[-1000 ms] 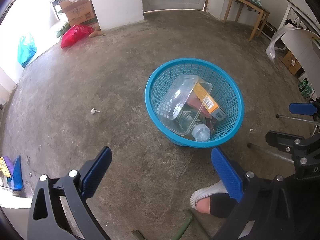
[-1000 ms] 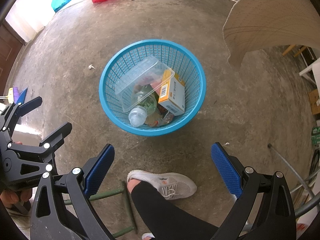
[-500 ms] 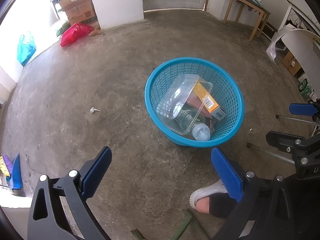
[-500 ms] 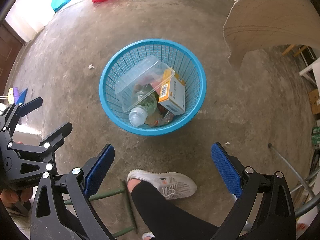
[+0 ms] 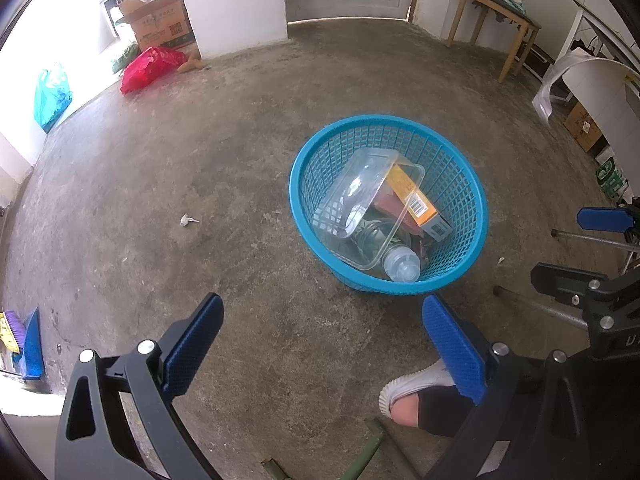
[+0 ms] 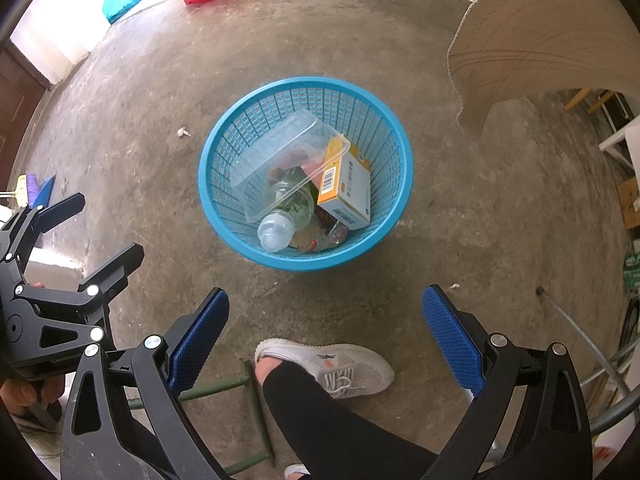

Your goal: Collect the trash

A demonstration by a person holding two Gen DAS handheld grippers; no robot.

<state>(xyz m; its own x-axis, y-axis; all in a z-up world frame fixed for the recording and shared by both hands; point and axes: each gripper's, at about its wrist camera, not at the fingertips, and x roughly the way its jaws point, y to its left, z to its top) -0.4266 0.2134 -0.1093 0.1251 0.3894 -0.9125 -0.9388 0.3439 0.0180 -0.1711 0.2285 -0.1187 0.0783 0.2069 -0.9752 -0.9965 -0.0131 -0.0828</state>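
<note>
A blue basket (image 6: 404, 168) on concrete holds a clear tray (image 6: 280, 160), bottle (image 6: 280, 224) and orange box (image 6: 348, 188). Both the left gripper (image 5: 320, 344) and right gripper (image 6: 324, 332) hover spread wide, empty. A white scrap (image 5: 186, 220), possibly paper, lies apart.

Readable print is scarce. At the left edge of the right wrist view, the black body of the left tongs (image 6: 60, 248) carries pale lettering that looks like "GenRobot". The orange box (image 6: 346, 188) in the basket shows barcodes, its print too small to read. The cardboard box (image 5: 158, 20) at the upper left of the left wrist view bears unreadable marks.
</note>
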